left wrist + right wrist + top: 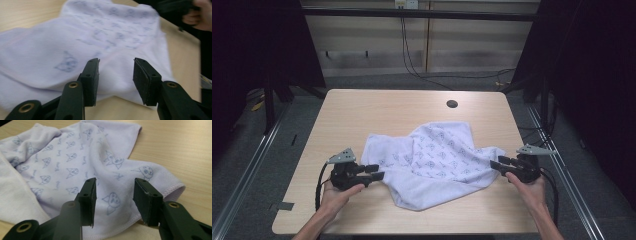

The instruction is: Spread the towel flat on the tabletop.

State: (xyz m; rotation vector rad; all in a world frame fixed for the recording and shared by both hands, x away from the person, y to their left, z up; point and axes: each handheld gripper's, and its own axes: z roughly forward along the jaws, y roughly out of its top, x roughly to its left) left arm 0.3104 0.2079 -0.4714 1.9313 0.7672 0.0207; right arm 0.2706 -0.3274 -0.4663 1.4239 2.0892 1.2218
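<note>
Now: white towel with pale blue cat-face print lies crumpled mid-desk, between your hands. Left hand-held gripper sits at the towel's left edge, jaws apart, nothing held. Right hand-held gripper sits at the right corner, jaws also apart and empty. Likely step: take hold of both sides. Ease each lower jaw under a hemmed edge, bite one layer only, close squarely, then lift evenly so bunched folds fall out. No brand, label or readable writing visible; print is pictures only.
</note>
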